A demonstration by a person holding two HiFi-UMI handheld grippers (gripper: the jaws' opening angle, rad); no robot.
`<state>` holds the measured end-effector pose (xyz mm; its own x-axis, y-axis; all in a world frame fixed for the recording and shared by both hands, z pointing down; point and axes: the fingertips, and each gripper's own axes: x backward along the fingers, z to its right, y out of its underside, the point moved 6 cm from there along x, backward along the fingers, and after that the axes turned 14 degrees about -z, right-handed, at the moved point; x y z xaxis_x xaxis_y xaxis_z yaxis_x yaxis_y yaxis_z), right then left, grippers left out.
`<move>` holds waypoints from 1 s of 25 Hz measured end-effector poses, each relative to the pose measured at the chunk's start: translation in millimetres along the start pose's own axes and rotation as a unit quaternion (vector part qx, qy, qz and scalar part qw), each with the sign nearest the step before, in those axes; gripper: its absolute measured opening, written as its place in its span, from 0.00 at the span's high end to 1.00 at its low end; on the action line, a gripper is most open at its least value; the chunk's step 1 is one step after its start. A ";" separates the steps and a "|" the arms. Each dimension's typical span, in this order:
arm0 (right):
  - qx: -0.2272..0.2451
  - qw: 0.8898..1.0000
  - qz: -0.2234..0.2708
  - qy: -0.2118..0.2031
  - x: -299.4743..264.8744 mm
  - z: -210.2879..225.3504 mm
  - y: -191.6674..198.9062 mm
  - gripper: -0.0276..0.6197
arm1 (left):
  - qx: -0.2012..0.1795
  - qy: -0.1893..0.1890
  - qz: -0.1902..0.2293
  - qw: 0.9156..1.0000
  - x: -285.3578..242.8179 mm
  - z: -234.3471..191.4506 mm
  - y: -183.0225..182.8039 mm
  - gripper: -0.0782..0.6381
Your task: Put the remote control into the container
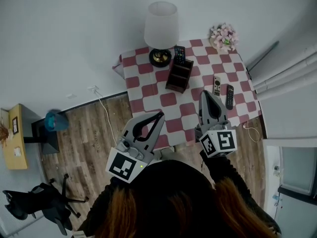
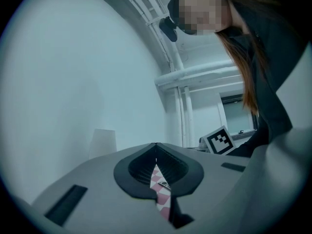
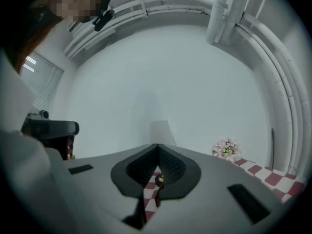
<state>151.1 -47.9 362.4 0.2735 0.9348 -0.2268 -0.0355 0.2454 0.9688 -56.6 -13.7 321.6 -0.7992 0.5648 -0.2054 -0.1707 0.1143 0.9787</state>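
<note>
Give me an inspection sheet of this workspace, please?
Surface: table under a red-and-white checked cloth.
Job's things: brown container, one remote standing at its far end; pale remote and black remote lying right of it.
Clutter: lamp, dark bowl, flowers.
Grippers: left gripper and right gripper both shut, empty.
Cables: white cable on the floor, left of the table.
Surroundings: wooden floor, office chair.

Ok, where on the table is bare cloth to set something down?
Bare: the left and near part of the checked cloth, from the container to the near edge, and the strip between container and the pale remote and black remote. Crowded: the back, with lamp, bowl and container close together; flowers take the far right corner.
</note>
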 end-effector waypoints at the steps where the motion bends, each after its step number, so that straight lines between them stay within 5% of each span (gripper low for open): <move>1: 0.008 1.000 0.001 -0.004 8.0 -5.3 0.2 0.93 | -0.003 0.003 0.004 1.000 -0.5 0.9 -0.4 0.88; 8: 0.066 0.997 -0.021 -0.022 43.6 -34.1 7.5 0.93 | -0.014 0.010 -0.008 1.000 -9.2 3.7 3.5 0.88; 25: 0.059 0.997 -0.029 -0.036 51.3 -46.4 2.1 0.93 | -0.007 0.021 -0.020 1.000 -16.4 8.0 10.0 0.88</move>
<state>120.5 12.6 348.1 0.3405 0.8979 -0.2790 0.0940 0.2627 0.9603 -40.6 -15.3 334.8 -0.8150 0.5252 -0.2448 -0.2106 0.1252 0.9695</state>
